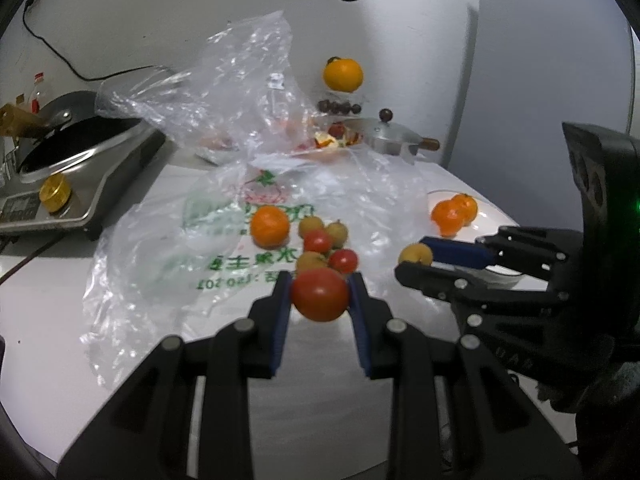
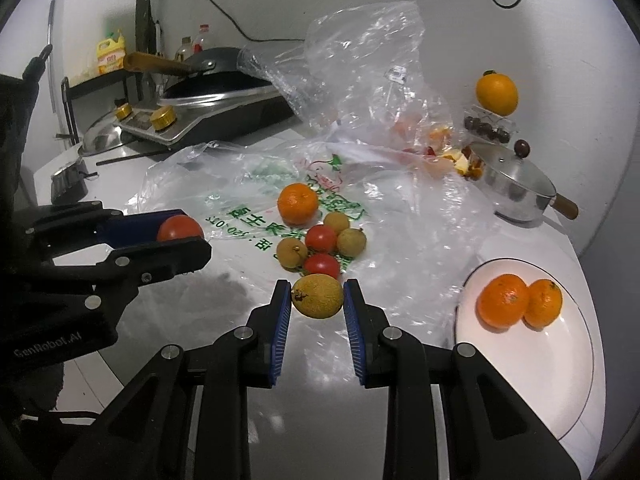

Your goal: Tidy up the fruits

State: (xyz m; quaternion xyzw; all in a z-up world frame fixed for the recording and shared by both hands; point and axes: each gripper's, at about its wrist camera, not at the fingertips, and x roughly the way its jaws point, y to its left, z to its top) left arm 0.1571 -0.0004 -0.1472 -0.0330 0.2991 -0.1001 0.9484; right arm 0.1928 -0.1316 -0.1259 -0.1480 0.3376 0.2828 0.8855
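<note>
Fruits are pretty much all gathered around the flat plastic bag (image 2: 256, 200) with green print, so I'll use that as the reference. Sitting on the bag near its front edge: one mandarin (image 2: 298, 203), and right in front of it a tight little cluster of three longans (image 2: 351, 242) and two small tomatoes (image 2: 321, 238), all touching or nearly so. The left gripper (image 1: 320, 294) is clamped on a bigger red tomato (image 1: 320, 295), blue pads pressing on both sides, held up off the bench (image 2: 320, 400) just in front of the bag's near edge. The right gripper (image 2: 317, 295) is likewise clenched on a yellowish-brown longan (image 2: 318, 295), also lifted, just in front of that fruit cluster. From the right wrist view the left gripper shows up over the left part of the bag with the tomato between its fingers. To the right of the bag there's a white plate (image 2: 560, 380) with two mandarins (image 2: 503, 300) on it, touching each other. Behind the bag a second crumpled clear bag (image 2: 360, 64) stands up, with some blurry fruit bits under it, can't tell what exactly. Behind and to the right of the bag: a small steel pot (image 2: 516, 184) with a lid, and an orange (image 2: 496, 94) perched on a clear box of dark fruit. Behind-left of the bag is a cooker (image 2: 224, 112) with a dark wok on it.
</note>
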